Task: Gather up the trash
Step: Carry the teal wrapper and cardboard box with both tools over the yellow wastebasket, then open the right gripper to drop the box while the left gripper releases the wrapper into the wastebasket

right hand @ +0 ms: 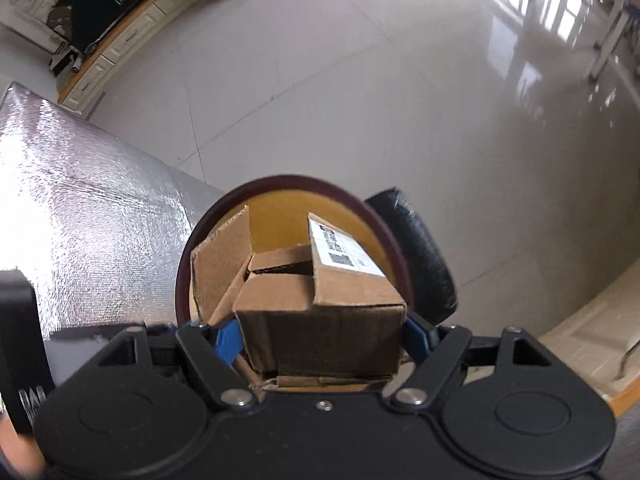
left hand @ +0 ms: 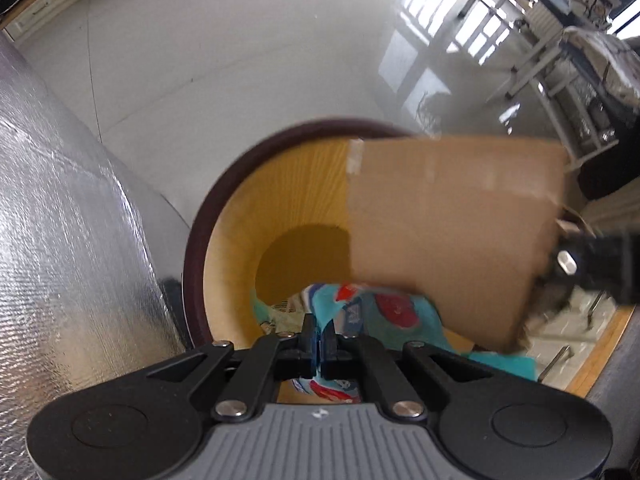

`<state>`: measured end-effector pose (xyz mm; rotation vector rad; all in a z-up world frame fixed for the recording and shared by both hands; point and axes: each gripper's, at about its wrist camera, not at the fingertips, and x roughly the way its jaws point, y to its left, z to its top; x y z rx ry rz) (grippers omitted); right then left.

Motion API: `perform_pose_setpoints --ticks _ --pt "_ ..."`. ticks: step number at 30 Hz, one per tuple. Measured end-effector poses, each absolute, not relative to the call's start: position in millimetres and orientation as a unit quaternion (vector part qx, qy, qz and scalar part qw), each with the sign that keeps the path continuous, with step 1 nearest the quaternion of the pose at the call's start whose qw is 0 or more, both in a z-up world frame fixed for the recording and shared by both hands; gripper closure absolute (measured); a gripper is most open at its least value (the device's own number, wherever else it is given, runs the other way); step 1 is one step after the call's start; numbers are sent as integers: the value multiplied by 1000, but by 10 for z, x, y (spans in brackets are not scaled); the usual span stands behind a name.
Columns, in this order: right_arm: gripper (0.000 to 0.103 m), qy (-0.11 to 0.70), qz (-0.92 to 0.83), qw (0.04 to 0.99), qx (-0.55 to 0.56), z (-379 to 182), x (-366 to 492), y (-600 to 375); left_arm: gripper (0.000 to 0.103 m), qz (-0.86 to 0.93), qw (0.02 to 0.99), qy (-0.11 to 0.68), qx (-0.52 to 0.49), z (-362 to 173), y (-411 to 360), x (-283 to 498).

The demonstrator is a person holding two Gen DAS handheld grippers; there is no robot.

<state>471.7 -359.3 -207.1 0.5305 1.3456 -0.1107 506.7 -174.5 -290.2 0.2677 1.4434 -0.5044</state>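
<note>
Left gripper (left hand: 319, 338) pinched, right gripper (right hand: 322, 336) clamped.

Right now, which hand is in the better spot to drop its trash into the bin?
Probably the left. The left gripper pinches its teal snack wrapper right over the open wooden bin. The right gripper's cardboard box nearly fills the opening, so it may catch the rim.

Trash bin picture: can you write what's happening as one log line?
left gripper: shut on snack wrapper | right gripper: shut on cardboard box | both over trash bin | bin bottom bare
</note>
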Motion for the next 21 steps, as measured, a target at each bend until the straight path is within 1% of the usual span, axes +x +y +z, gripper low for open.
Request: perform_pose_setpoints --ticks 6,12,14,15,21 --pt "24 636 -76 712 288 -2457 4988 -3504 103 -225 705 660 126 -3058 -1677 5076" --pt "23 645 -121 694 294 -2755 5154 -3476 103 -243 695 662 141 -3121 -1730 5013" --pt "11 639 -128 694 306 -2767 5147 -3496 103 -248 692 662 142 -3137 -1747 4978" --pt "2 636 -125 694 314 -2751 5131 -3503 103 -250 692 662 144 -3139 -1743 4977" --pt "1 627 -117 708 304 -2552 5008 -3600 103 -254 697 654 149 -3244 -1818 5015"
